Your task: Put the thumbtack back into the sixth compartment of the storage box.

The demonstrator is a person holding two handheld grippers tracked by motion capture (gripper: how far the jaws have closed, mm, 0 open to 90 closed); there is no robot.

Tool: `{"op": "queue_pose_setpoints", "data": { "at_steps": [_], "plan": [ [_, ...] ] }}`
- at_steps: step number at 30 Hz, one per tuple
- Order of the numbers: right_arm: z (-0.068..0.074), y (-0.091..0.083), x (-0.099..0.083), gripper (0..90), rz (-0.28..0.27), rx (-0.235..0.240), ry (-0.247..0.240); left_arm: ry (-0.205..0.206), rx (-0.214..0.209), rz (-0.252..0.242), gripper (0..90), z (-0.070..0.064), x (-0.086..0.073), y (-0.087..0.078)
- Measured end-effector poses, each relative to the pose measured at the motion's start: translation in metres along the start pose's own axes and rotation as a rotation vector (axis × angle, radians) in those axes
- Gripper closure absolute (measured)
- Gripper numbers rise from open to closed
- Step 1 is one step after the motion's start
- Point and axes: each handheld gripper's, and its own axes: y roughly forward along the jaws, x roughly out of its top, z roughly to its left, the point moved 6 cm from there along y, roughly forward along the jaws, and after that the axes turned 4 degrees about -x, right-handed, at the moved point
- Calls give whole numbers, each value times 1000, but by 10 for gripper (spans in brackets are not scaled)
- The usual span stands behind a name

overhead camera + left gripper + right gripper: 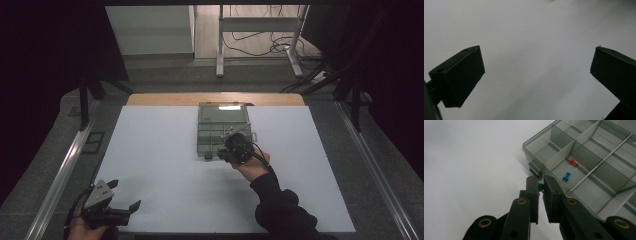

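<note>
A clear plastic compartment box (222, 127) lies open on the white table; in the right gripper view its near corner (541, 150) shows. One compartment holds a red push pin (574, 162) and a blue push pin (566, 176). My right gripper (540, 185) is shut on a green push pin (539, 186) just at the box's near wall; in the high view it (226, 152) hovers over the box's front edge. My left gripper (125, 195) rests at the table's front left corner, open, with bare table between its jaws (536, 75).
The white table top (160, 170) spreads wide around the box. Metal rails (65, 170) run along both sides of the table. A white frame stand (260, 30) and loose cables (265, 47) are on the floor beyond the far edge.
</note>
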Motion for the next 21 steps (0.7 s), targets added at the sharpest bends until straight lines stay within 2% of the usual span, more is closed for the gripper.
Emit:
{"op": "queue_pose_setpoints", "data": {
  "at_steps": [12, 21],
  "plan": [
    [-15, 10, 14, 819, 1, -34, 19, -1, 0, 1, 1, 0, 0, 0],
    [-23, 22, 25, 819, 13, -64, 15, -1, 4, 4, 2, 0, 0, 0]
  ]
}}
